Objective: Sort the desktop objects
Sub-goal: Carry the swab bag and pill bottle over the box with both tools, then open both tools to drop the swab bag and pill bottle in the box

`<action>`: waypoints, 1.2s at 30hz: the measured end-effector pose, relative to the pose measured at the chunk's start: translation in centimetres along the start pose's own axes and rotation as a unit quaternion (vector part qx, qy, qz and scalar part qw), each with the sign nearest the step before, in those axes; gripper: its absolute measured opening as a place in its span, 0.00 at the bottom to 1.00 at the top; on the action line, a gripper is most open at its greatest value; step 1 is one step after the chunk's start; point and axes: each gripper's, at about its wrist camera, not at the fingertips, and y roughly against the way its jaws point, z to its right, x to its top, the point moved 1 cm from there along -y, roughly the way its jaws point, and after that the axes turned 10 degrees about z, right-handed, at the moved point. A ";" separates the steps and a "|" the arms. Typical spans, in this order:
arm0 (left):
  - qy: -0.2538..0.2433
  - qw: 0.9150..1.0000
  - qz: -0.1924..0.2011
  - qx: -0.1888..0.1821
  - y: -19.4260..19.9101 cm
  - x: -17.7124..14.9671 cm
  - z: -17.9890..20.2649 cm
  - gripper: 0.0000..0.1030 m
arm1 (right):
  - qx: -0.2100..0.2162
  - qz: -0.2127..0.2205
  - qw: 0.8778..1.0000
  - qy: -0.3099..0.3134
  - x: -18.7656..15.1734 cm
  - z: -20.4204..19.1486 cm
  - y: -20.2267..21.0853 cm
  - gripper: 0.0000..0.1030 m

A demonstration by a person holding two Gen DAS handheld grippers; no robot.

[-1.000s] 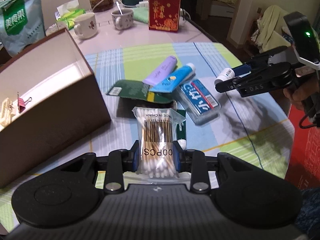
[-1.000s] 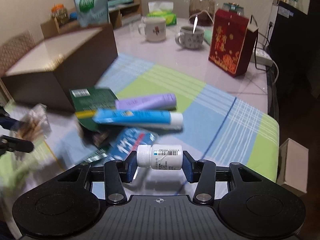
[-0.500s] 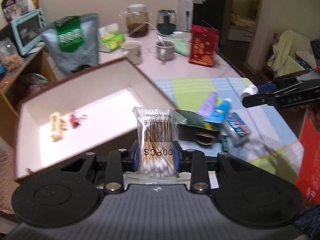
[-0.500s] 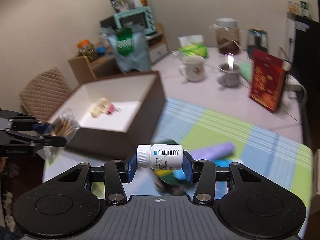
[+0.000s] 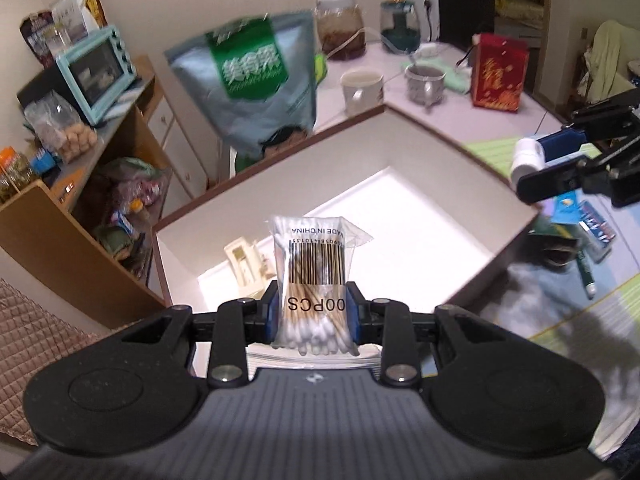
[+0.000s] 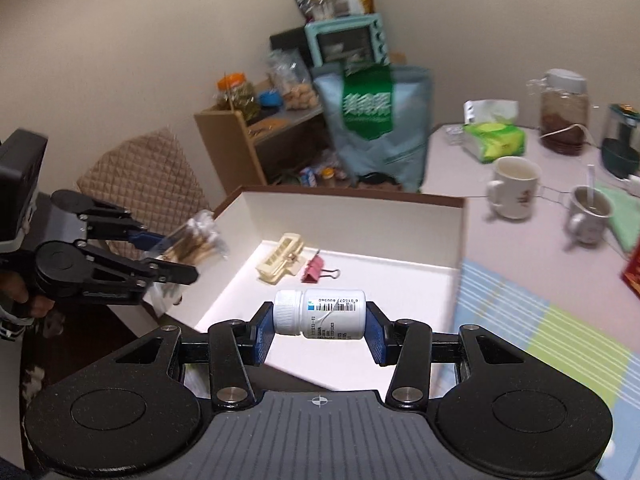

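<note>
My left gripper (image 5: 313, 313) is shut on a clear bag of cotton swabs (image 5: 314, 272) and hangs over the near corner of the brown box (image 5: 436, 128) with a white inside. My right gripper (image 6: 319, 330) is shut on a white pill bottle (image 6: 320, 317) held sideways above the box's (image 6: 456, 236) near edge. A cream clip (image 6: 280, 257) and a pink binder clip (image 6: 316, 271) lie inside the box. In the right wrist view the left gripper (image 6: 188, 254) with the swabs (image 6: 196, 238) is at the box's left corner. The right gripper (image 5: 536, 168) shows at the right edge of the left wrist view.
Tubes and packets (image 5: 576, 220) lie on the checked cloth right of the box. Behind the box stand a grey-green pouch (image 5: 256, 80), two mugs (image 5: 362, 90), a jar (image 5: 340, 26) and a red box (image 5: 498, 72). A shelf with a teal oven (image 5: 96, 72) is to the left.
Both grippers swung left from the cloth with their loads and now hang over the open box, the inside of which fills more of both views.
</note>
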 end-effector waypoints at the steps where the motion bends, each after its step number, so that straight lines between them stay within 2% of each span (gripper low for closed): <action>1: 0.008 1.000 -0.011 -0.003 -0.8 -0.1 -0.6 0.27 | -0.001 -0.010 1.000 0.000 0.0 -0.3 -1.3 0.45; 10: 0.075 0.994 -0.080 -0.012 -6.3 -1.6 -4.3 0.27 | -0.014 -0.083 0.996 -0.013 -0.5 0.1 -9.5 0.45; 18: 0.106 0.988 -0.107 -0.019 -9.4 -2.2 -5.8 0.27 | -0.009 -0.114 0.993 -0.013 -0.4 0.6 -12.8 0.45; 24: 0.109 0.989 -0.095 -0.021 -9.2 -1.7 -6.9 0.27 | 0.000 -0.134 0.991 -0.009 -0.7 0.7 -14.3 0.45; 36: 0.093 0.994 -0.045 -0.021 -8.7 1.3 -8.9 0.27 | 0.018 -0.172 0.985 0.015 -1.1 -0.3 -17.9 0.45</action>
